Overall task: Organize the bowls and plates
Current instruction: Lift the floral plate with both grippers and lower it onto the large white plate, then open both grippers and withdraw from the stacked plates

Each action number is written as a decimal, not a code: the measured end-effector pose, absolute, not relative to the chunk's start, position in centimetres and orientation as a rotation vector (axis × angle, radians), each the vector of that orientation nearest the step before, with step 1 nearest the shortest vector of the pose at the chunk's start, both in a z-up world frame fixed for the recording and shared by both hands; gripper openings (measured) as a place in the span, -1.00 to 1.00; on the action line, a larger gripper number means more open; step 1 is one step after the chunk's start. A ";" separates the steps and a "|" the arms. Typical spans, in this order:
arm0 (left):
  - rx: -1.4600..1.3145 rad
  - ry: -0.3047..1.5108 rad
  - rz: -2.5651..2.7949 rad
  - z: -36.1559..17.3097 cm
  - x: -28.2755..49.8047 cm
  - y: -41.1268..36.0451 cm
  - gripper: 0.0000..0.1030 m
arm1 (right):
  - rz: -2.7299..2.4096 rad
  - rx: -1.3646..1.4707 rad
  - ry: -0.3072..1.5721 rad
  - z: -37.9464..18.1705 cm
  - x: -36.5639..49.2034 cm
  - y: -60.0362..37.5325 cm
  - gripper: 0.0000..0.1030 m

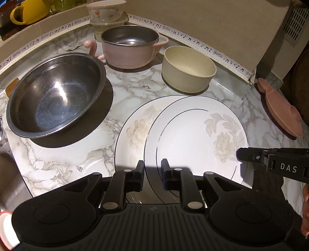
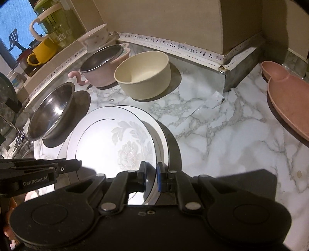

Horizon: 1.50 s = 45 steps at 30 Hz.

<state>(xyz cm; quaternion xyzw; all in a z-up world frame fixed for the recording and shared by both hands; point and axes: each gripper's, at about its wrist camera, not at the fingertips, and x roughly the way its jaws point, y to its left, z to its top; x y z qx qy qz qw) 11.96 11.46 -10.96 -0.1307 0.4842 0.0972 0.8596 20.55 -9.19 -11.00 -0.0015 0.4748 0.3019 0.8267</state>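
White upper plate (image 1: 193, 135) is pinched at opposite rims by our nearly closed left gripper (image 1: 153, 170) and right gripper (image 2: 150, 173), so it sits level over the lower plate (image 1: 131, 131).

The top plate (image 1: 193, 139) covers most of the plate under it (image 1: 131, 135), so only that one's left side and part of its flower print show. The left gripper (image 1: 152, 171) body hides both plates' near rims. The pink dish (image 2: 289, 100) runs off the right edge. The flowered bowl (image 1: 104, 9) is cropped at the top, and what it sits on is hard to make out.
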 end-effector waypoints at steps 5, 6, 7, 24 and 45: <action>-0.272 1.031 0.198 -11.3 12.3 11.7 -0.68 | 0.639 -0.014 1.020 -11.0 20.8 -8.9 -0.78; -0.271 1.035 0.198 -11.4 12.4 11.7 -0.68 | 0.640 -0.017 1.023 -11.0 20.9 -8.8 -0.78; -0.269 1.042 0.198 -11.5 12.5 11.7 -0.68 | 0.641 -0.019 1.027 -11.1 20.9 -8.8 -0.79; -0.218 1.060 0.162 -11.6 12.6 11.9 -0.68 | 0.632 -0.092 1.057 -10.8 20.9 -7.6 -0.77; -0.222 0.947 0.036 -9.1 10.3 11.1 -0.67 | 0.605 -0.117 1.011 -9.0 19.2 -7.6 -0.62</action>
